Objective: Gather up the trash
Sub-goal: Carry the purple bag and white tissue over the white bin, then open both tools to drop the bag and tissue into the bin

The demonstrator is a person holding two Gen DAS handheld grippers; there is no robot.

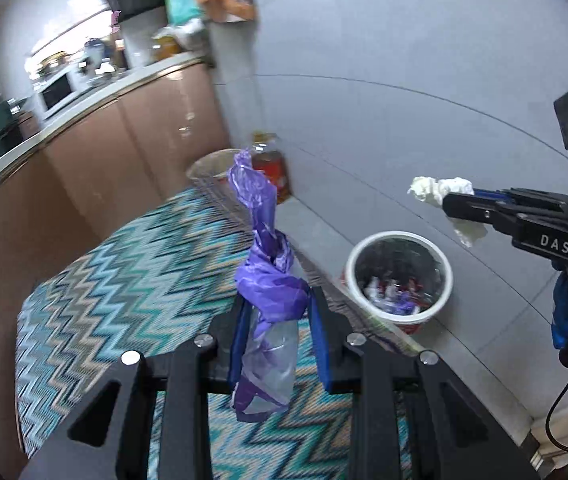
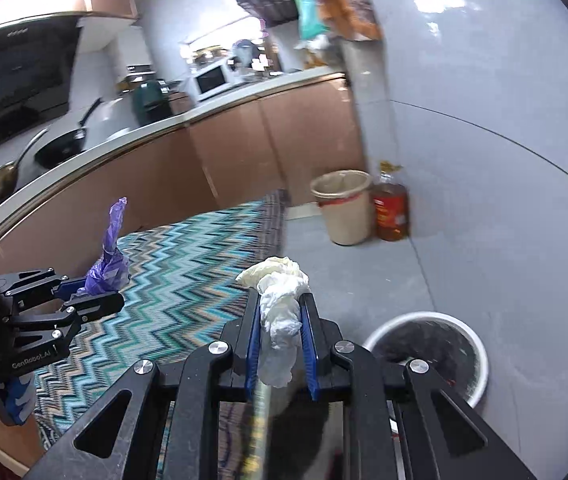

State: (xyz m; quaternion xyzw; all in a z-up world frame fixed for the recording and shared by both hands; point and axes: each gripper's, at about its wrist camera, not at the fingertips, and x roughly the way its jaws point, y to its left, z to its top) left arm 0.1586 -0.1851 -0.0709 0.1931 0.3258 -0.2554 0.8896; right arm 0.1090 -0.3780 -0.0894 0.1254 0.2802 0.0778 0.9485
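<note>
Grippers: two were counted, both black with blue pads.
Left gripper (image 1: 276,320): its fingers were seen pinched on one purple bag (image 1: 266,264), a thin, crinkled plastic film twisted into a knot, with a clear part hung below the pads.
Right gripper (image 2: 282,328): its fingers were seen pressed on one white tissue (image 2: 280,304), soft and crumpled into a wad that stuck out past the tips.
Bins: two were counted. One white bin (image 1: 399,276), round, lined in black, with scraps inside, was seen on the grey floor (image 1: 403,100) just past the rug's edge, below and between both grippers. One beige bin (image 2: 343,208), round and lined with clear film, was seen farther off at the cabinet's corner.
Bottle (image 2: 391,208): one, clear plastic with amber liquid and a red label, was set just beside the beige bin.
Rug (image 1: 136,280): one, woven, in teal and beige zigzags, was laid along the cabinets.
Cabinets (image 2: 244,152): glossy pink-brown doors were seen under a pale counter.
</note>
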